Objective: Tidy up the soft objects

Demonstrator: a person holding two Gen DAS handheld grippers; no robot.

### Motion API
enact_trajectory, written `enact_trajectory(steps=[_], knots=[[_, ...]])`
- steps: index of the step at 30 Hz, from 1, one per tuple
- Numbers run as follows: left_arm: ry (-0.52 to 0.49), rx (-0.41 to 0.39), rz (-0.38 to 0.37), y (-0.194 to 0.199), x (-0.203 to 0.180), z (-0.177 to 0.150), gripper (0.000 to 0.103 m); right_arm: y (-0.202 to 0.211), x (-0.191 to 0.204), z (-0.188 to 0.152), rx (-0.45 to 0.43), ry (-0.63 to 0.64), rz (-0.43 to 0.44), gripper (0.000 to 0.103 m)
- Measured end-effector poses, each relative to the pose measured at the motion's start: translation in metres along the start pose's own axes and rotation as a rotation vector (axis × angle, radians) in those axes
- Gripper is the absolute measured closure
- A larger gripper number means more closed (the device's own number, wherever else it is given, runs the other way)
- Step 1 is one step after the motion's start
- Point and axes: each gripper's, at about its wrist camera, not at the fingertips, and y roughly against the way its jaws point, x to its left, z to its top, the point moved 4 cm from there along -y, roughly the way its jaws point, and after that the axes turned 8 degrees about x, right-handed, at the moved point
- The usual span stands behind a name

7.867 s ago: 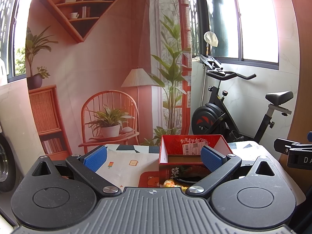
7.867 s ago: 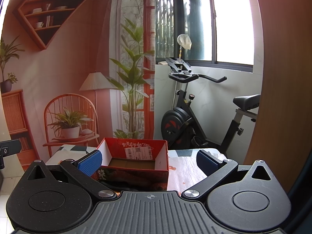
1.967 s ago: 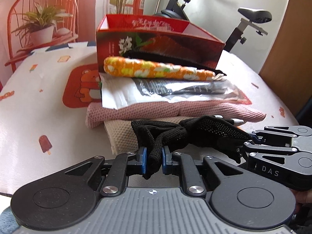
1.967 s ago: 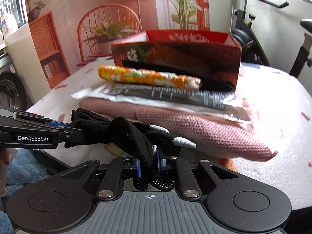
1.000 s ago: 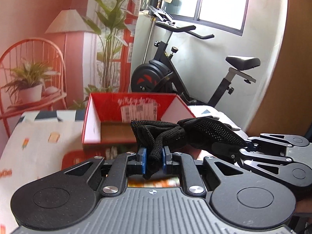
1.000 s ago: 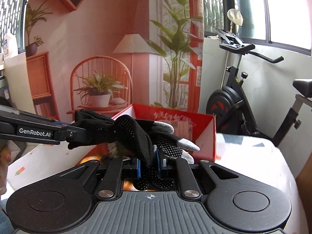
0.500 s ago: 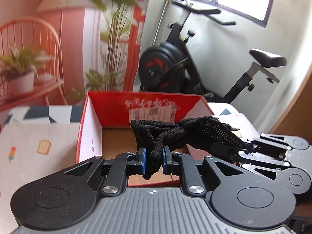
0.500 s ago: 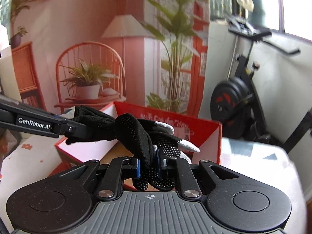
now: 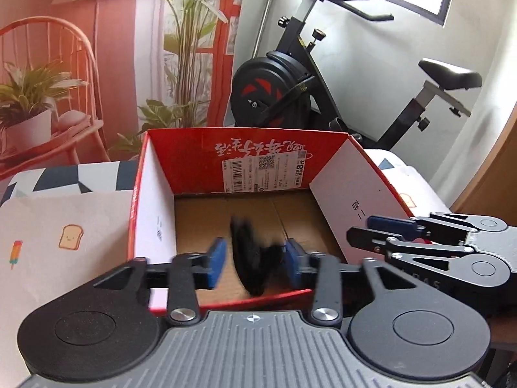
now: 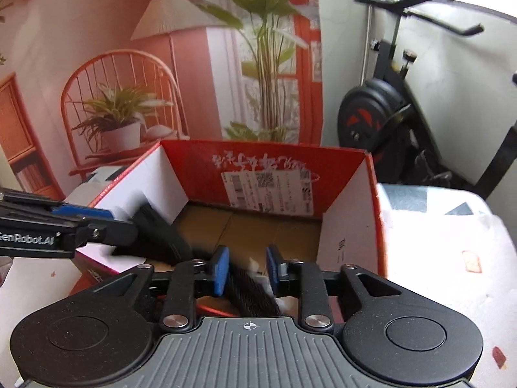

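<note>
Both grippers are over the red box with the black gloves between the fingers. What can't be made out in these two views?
- Black gloves: motion-blurred in the left wrist view; shape unreadable, contact with the fingers unclear.
- Gloves in the right wrist view: lower part hidden behind the right gripper body.
- Red box floor: near part hidden by the left gripper.
- Box label: print too small and blurred.
- Other soft items: out of frame.

Blurred black gloves (image 9: 255,258) inside red box (image 9: 278,153)
</note>
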Motion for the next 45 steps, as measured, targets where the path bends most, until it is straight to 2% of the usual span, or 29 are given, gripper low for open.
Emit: enact_trajectory(steps=[9,13,22,26,29,32,37,45], knots=[[0.042,-0.041,0.024,0.03,0.001,-0.021,0.053,0.056,0.005,-0.032,-0.123,-0.007,0.008,0.074],[0.081,-0.046,0.031,0.037,0.001,-0.037,0.053,0.067,0.013,-0.052,-0.147,-0.019,0.022,0.074],[0.137,0.026,0.062,0.027,0.009,-0.061,0.054,0.054,0.025,-0.093,-0.09,-0.063,0.068,0.074],[0.233,0.049,0.013,0.023,0.022,-0.068,0.055,0.057,0.014,-0.1,-0.094,-0.102,0.06,0.073],[0.234,0.059,0.016,0.014,0.017,-0.07,0.055,0.052,0.007,-0.107,-0.063,-0.106,0.04,0.073],[0.226,0.081,0.033,0.005,0.01,-0.077,0.055,0.046,0.006,-0.114,-0.034,-0.119,0.056,0.073],[0.306,0.081,-0.027,0.003,0.017,-0.088,0.056,0.043,0.005,-0.127,-0.02,-0.126,0.077,0.072],[0.269,0.087,0.012,-0.01,0.014,-0.088,0.056,0.041,0.002,-0.13,-0.022,-0.138,0.09,0.072]])
